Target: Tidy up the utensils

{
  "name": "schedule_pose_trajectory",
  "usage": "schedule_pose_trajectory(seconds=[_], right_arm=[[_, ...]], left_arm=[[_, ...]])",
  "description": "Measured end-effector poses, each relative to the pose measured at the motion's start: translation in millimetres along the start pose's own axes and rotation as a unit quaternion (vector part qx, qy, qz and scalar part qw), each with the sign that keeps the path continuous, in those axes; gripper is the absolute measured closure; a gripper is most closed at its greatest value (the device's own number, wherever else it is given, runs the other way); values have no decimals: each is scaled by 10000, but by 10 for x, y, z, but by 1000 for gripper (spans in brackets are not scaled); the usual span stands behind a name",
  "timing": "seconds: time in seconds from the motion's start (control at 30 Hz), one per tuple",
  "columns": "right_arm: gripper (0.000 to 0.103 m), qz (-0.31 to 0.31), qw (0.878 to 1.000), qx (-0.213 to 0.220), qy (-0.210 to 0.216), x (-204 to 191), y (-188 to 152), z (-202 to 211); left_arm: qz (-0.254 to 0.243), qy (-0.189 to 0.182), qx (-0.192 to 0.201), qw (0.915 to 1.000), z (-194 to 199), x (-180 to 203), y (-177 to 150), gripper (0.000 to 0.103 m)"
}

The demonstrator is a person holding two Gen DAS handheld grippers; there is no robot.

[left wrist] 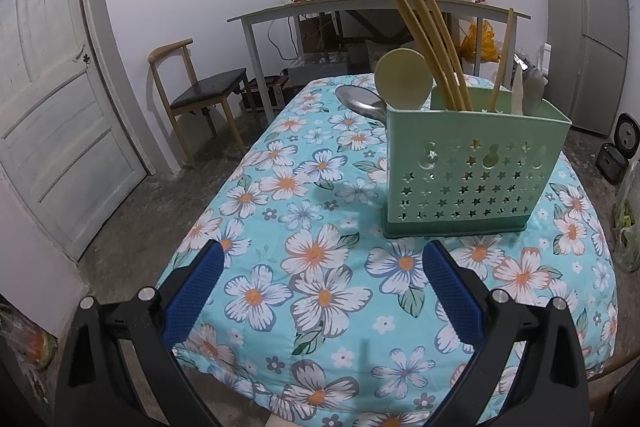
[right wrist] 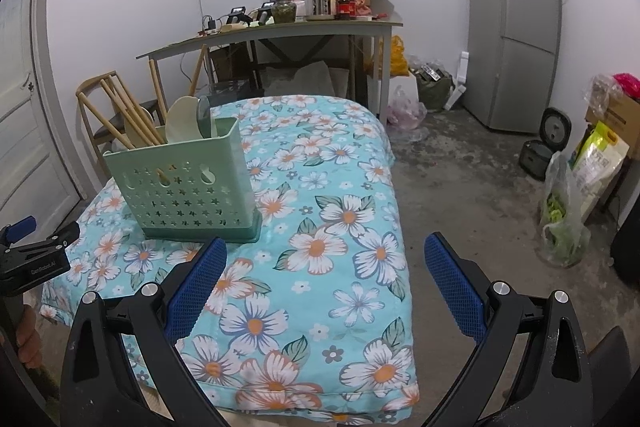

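Note:
A green utensil holder with star-shaped holes stands on the floral tablecloth. It holds wooden chopsticks, a pale round spoon, a metal spoon and pale utensils. It also shows in the right wrist view at the left. My left gripper is open and empty, hovering in front of the holder. My right gripper is open and empty, above the cloth right of the holder. The left gripper shows at the left edge of the right wrist view.
A wooden chair and a cluttered desk stand behind the table. A door is at the left. A fridge, a rice cooker and bags stand on the floor at the right.

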State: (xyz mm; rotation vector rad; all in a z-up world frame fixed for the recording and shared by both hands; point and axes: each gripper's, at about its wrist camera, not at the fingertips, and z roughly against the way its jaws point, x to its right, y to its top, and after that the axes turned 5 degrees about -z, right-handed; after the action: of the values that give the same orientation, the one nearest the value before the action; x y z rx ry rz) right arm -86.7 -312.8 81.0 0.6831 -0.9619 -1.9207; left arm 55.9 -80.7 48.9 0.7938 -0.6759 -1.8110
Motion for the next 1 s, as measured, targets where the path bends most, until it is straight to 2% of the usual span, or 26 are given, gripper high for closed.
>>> schedule_pose_trajectory(seconds=[1.0], right_arm=[[8, 42, 10000, 20, 38, -55, 18, -16]], left_arm=[[-36, -14, 12, 10000, 17, 29, 6, 6]])
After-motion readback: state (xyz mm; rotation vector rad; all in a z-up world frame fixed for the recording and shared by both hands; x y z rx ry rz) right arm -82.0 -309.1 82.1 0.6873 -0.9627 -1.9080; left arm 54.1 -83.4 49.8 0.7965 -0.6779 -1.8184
